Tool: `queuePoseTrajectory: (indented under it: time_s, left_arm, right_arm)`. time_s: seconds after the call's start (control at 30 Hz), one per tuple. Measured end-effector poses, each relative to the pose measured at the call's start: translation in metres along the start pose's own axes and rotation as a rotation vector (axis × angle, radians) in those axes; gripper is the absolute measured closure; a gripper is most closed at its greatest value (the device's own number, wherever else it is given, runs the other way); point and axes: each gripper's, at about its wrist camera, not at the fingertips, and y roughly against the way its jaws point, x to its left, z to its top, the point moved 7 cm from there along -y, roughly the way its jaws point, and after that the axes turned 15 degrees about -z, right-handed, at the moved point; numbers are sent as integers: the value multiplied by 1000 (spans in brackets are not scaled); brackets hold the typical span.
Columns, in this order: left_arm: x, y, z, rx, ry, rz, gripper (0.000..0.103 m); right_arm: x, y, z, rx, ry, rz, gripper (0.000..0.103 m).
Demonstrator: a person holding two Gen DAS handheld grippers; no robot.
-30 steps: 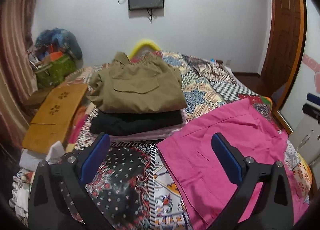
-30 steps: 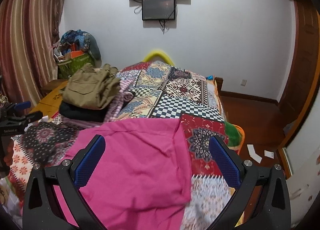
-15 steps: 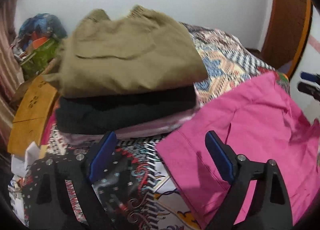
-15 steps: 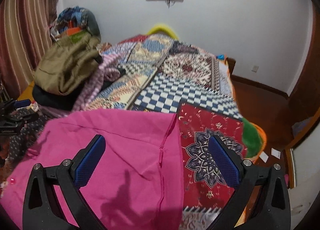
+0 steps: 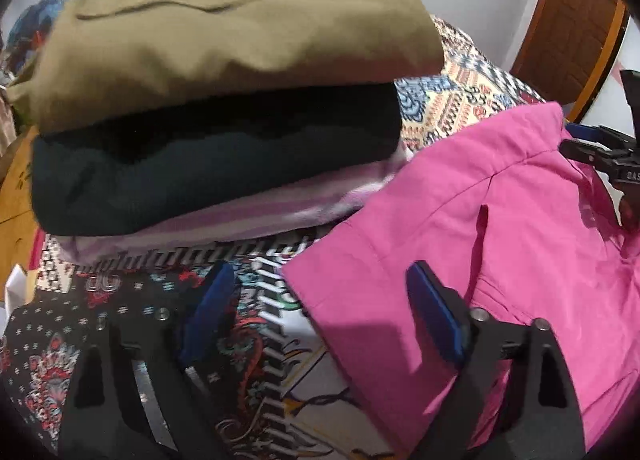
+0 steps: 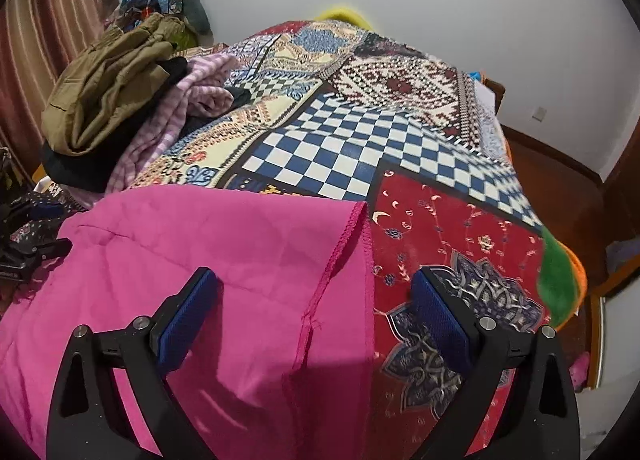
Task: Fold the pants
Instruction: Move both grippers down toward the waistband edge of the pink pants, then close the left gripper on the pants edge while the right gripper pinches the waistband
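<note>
Both tools have been brought down and forward toward the bed since a second ago, so the pink cotton pants (image 5: pixel 500 244) now fill the space just ahead of each tool instead of lying well below. This is read as the approach to a first grasp; no fold is made yet.

The left gripper (image 5: pixel 320 300) has its jaws spread and closing, with the near left corner of the pink cloth lying between and below them, not yet pinched. The right gripper (image 6: pixel 316 300) is likewise spread and closing, with the stitched right edge and its seam lying between the jaws, untouched as far as can be seen.

The pants lie flat on the patterned patchwork bedspread (image 6: pixel 360 148). Their long axis appears to run from one gripper across to the other, though which end is the waist cannot be told.

Beyond the left jaws, a stack of folded clothes (image 5: pixel 224 108) is seen, olive on top, black beneath, striped lilac lowest, just beside the pink cloth. Farther off stands the white wall (image 6: pixel 460 0).
</note>
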Motion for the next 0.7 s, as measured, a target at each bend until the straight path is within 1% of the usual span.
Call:
queuePoseTrajectory:
  time_s: [0.07,0.13,0.17,0.23,0.3,0.33,0.37,0.4,0.43,0.47,0.5,0.53,0.57,0.6,0.63,0.7]
  left_arm:
    - [0,-9,6,11,13,-6,23]
    - [1,-14,10,15,23,-17,27]
    - [2,-16,11,19,30,-31,29]
    - [2,-21,11,33,50,-71,39]
    - [-3,-24,11,31,48,-83,44]
    - [-4,-24,12,29,39,-81,49]
    - [-8,-24,13,28,24,-85,52]
    - [-11,-24,14,28,13,-88,58]
    - [-14,-24,14,28,4,-82,62]
    - [-16,-24,15,30,-7,-74,64]
    - [-19,-24,16,29,-20,-64,67]
    - [-22,-25,17,26,-31,-51,73]
    - [-23,-24,18,22,-40,-38,76]
    - [-24,-23,19,20,-44,-36,78]
    - [-24,-22,20,19,-41,-38,81]
    - [-28,-17,21,11,-40,-34,83]
  right_arm:
    - [-1,-4,2,8,-27,49,16]
    - [-4,-6,6,7,-52,74,18]
    - [-5,-7,7,5,-55,77,21]
    - [-5,-10,10,6,-52,82,26]
    - [-3,-10,11,5,-53,105,37]
    - [-2,-10,11,4,-54,119,40]
    - [-1,-9,12,2,-54,127,47]
    - [1,-8,13,2,-53,137,55]
    - [3,-7,13,1,-50,145,60]
    - [5,-6,14,-2,-46,150,68]
    - [7,-6,15,-5,-42,148,74]
    - [9,-5,15,-8,-35,148,78]
    - [9,-4,14,-11,-31,149,88]
    - [10,-2,15,-14,-29,148,93]
    - [11,0,15,-19,-35,148,93]
    - [11,5,16,-40,-38,153,95]
